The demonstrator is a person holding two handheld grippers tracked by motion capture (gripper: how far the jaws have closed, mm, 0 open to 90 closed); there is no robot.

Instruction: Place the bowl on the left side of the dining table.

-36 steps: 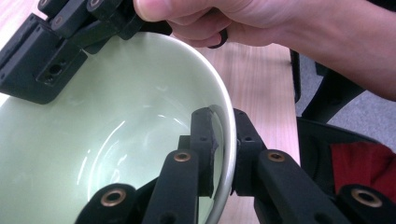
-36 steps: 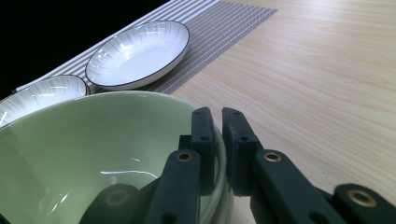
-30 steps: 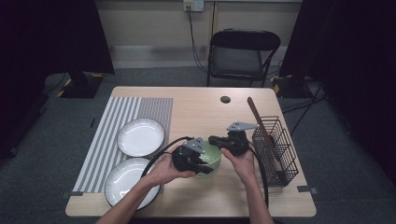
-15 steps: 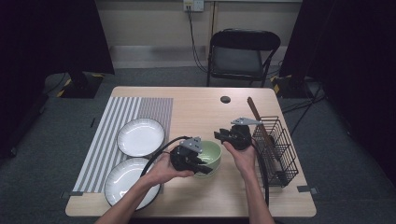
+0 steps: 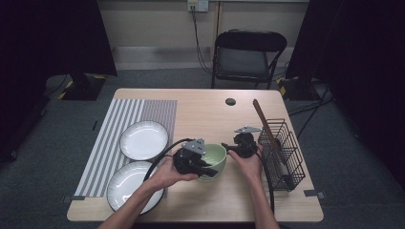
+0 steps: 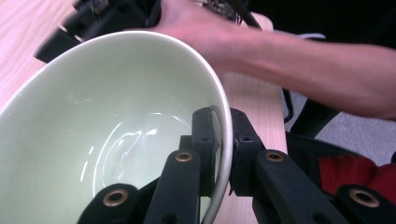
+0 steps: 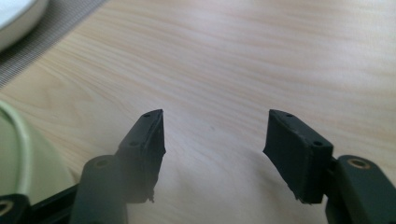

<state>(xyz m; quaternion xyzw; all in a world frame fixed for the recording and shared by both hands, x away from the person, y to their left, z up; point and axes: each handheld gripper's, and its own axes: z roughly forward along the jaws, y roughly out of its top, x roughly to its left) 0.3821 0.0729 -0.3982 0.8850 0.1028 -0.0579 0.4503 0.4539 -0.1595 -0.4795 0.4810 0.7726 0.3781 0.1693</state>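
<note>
Pale green glazed ceramic bowl (image 5: 213,160): on the light wooden surface (image 5: 210,114), rim clamped between left gripper (image 6: 223,140) fingers. Right gripper (image 7: 212,140): just beside the bowl, fingers apart, holding nothing.

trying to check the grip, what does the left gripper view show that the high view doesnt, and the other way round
Left gripper view alone: the left gripper shut on the rim of the green bowl, one jaw inside the wall, one outside, and the bowl's glossy inside.

High view alone: the layout. Two white plates lie on a striped mat, and a wire basket holding a wooden utensil stands at the table's right.

Both: the bowl, the wooden table and the right hand just beyond the bowl.
</note>
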